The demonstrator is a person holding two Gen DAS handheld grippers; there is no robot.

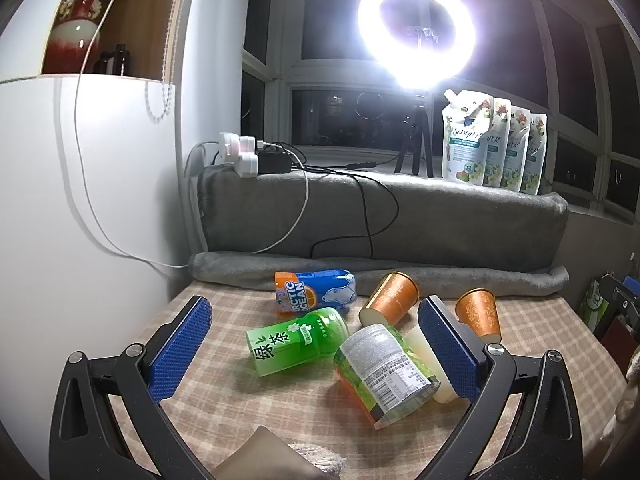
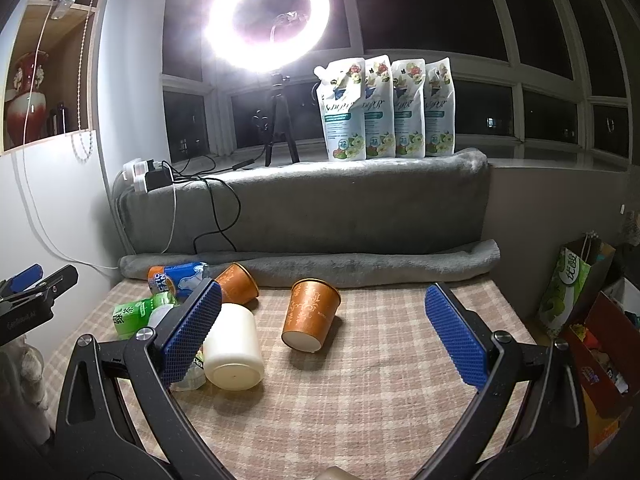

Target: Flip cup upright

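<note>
Two orange patterned paper cups and a cream cup lie on their sides on the checked tablecloth. One orange cup [image 2: 310, 316] lies ahead of my right gripper [image 2: 324, 308], which is open and empty, with its base toward me; it also shows in the left wrist view [image 1: 479, 314]. The other orange cup [image 2: 236, 289] [image 1: 390, 299] lies farther back. The cream cup [image 2: 232, 354] [image 1: 430, 364] lies beside my right gripper's left finger. My left gripper [image 1: 316, 324] is open and empty above the bottles.
A green tea bottle [image 1: 296, 340], a labelled bottle [image 1: 384, 376] and an Arctic Ocean can [image 1: 314, 290] lie on the tablecloth [image 2: 360, 400]. A grey blanket roll [image 2: 320, 266] bounds the back. Cables, a ring light [image 2: 268, 16] and pouches [image 2: 384, 108] stand behind. Bags [image 2: 572, 284] stand at the right.
</note>
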